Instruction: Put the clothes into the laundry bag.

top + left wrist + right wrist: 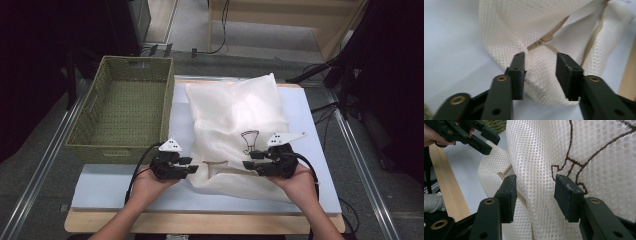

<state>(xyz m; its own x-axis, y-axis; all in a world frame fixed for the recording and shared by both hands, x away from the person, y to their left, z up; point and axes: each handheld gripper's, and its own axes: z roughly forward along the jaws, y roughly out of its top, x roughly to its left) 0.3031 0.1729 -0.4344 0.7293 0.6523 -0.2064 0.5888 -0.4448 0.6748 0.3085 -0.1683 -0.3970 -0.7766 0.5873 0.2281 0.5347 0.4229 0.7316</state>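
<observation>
While both grippers sit at the near edge of the bag, the scene reads as follows.

Mesh bag: a white mesh bag (235, 130) lies on the pale blue mat (100, 187), just right of the basket, with a brown stitched drawing on its near half.

Zipper: a tan zipper (544, 40) runs along the near part of the bag; its pull lies just beyond the left gripper's jaws.

Left gripper: the left gripper (191, 165) is at the bag's near left edge, its 2 jaws spread, a fold of mesh between them, not clamped.

Right gripper: the right gripper (248, 160) is over the bag's near right part by the brown stitching, jaws parted, mesh between them, pads not pressing.

Basket: a green woven basket (95, 107) stands left of the bag.
</observation>
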